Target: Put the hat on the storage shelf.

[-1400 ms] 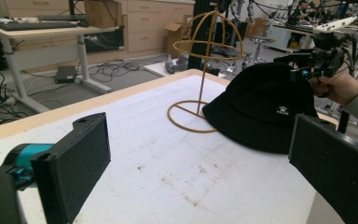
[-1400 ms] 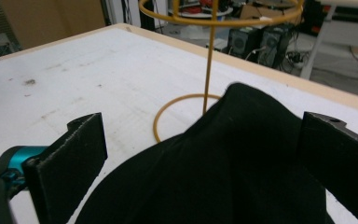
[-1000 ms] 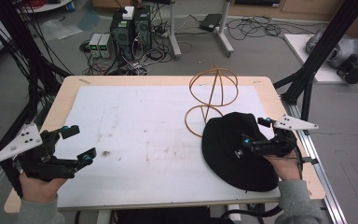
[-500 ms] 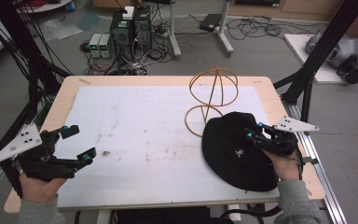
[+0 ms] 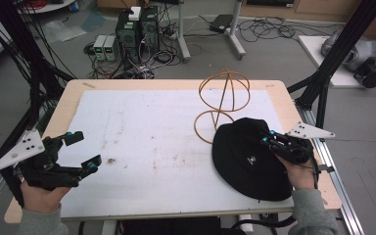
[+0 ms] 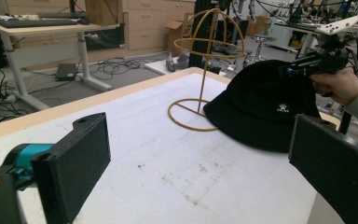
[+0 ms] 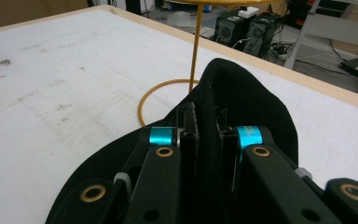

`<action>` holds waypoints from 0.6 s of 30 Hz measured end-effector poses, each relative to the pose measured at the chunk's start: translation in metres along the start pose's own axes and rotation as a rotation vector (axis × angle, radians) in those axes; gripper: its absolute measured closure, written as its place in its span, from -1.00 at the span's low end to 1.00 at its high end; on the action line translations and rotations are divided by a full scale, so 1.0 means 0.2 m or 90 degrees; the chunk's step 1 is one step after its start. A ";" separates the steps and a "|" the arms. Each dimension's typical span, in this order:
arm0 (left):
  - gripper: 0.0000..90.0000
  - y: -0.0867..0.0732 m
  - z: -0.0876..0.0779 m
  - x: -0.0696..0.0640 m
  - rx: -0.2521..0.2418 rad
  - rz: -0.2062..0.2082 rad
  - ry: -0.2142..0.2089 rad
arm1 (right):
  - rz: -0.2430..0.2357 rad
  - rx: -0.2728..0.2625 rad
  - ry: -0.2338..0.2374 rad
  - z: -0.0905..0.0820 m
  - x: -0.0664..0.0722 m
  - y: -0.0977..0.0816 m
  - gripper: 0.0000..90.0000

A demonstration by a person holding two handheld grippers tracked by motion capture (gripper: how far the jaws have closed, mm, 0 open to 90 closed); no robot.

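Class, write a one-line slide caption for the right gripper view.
Right tool pinches black fabric bucket hat beside yellow wire hat stand.

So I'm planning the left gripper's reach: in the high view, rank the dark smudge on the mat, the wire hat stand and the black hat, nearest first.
From the left gripper:
1. Dark smudge, on the mat just right of it.
2. Wire hat stand, toward the table's far right.
3. Black hat, at the right edge, pinched by the right gripper.

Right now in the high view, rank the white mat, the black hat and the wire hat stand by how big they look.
1. White mat
2. Black hat
3. Wire stand, which sits farther from the camera, so its rank is less sure.
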State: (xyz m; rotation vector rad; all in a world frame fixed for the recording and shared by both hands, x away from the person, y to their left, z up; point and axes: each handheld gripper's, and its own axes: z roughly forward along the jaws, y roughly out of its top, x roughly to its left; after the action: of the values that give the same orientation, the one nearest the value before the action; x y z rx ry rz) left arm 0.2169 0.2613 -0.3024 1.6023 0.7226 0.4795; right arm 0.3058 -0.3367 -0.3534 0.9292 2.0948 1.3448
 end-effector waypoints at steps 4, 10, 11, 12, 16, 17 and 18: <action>-0.87 0.00 0.00 0.00 0.001 0.001 -0.001 | -0.004 0.000 0.000 0.00 0.00 0.01 0.88; -0.87 0.00 -0.01 0.00 -0.003 0.001 0.000 | 0.001 -0.011 0.005 -0.04 -0.01 0.02 0.89; -0.87 0.00 -0.01 0.00 -0.003 0.000 0.002 | 0.001 -0.011 0.005 -0.04 -0.01 0.02 0.89; -0.87 0.00 -0.01 0.00 -0.003 0.000 0.002 | 0.001 -0.012 0.007 -0.05 -0.02 0.03 0.89; -0.87 0.00 0.00 0.00 0.001 -0.001 0.003 | -0.009 -0.016 0.029 -0.11 -0.01 0.08 0.89; -0.87 0.00 0.01 0.00 0.001 0.000 0.003 | -0.013 -0.015 0.033 -0.12 -0.01 0.09 0.89; -0.87 0.00 0.01 0.00 0.002 0.000 0.002 | -0.017 -0.014 0.039 -0.13 -0.01 0.10 0.89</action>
State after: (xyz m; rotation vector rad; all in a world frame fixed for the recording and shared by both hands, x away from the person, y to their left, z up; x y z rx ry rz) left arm 0.2183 0.2607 -0.3036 1.6052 0.7266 0.4811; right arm 0.2951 -0.3471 -0.3250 0.8588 2.1262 1.3952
